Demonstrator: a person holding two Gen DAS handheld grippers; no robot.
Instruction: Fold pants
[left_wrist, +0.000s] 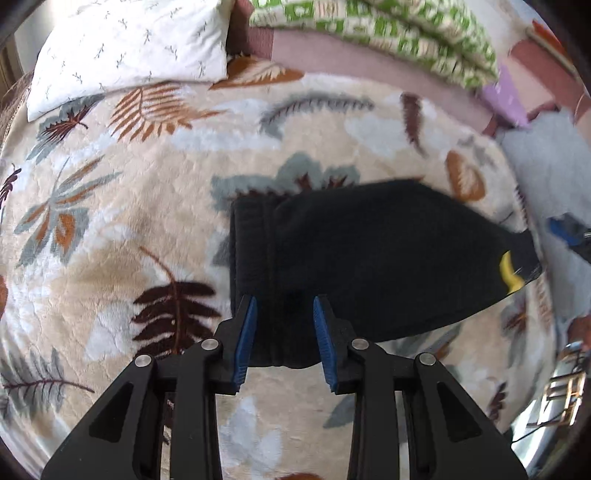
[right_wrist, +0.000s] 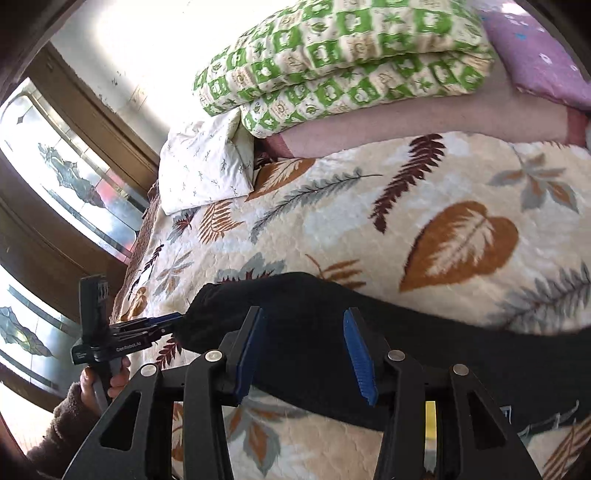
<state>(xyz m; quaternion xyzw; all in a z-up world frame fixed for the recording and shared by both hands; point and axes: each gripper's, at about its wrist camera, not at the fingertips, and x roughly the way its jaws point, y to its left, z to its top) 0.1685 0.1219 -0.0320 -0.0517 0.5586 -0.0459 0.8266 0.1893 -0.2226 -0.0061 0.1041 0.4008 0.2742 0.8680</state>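
Black pants (left_wrist: 369, 251) lie folded into a short bundle on a cream blanket with a leaf pattern (left_wrist: 147, 184). A yellow mark (left_wrist: 509, 275) shows at their right end. My left gripper (left_wrist: 285, 306) points down over the ribbed near-left end. Its blue pads stand apart, black cloth lies between them, and I see no pinch. In the right wrist view the pants (right_wrist: 424, 350) run across the lower frame. My right gripper (right_wrist: 303, 313) hangs above them, open and empty. The left gripper (right_wrist: 173, 321) shows at their left end, held by a hand (right_wrist: 92, 387) in a brown fuzzy sleeve.
A white pillow (left_wrist: 129, 48) and a folded green checked quilt (left_wrist: 369, 29) lie at the head of the bed. A purple pillow (right_wrist: 535, 48) sits beside the quilt. Wooden doors with patterned glass (right_wrist: 55, 184) stand past the bed's left edge.
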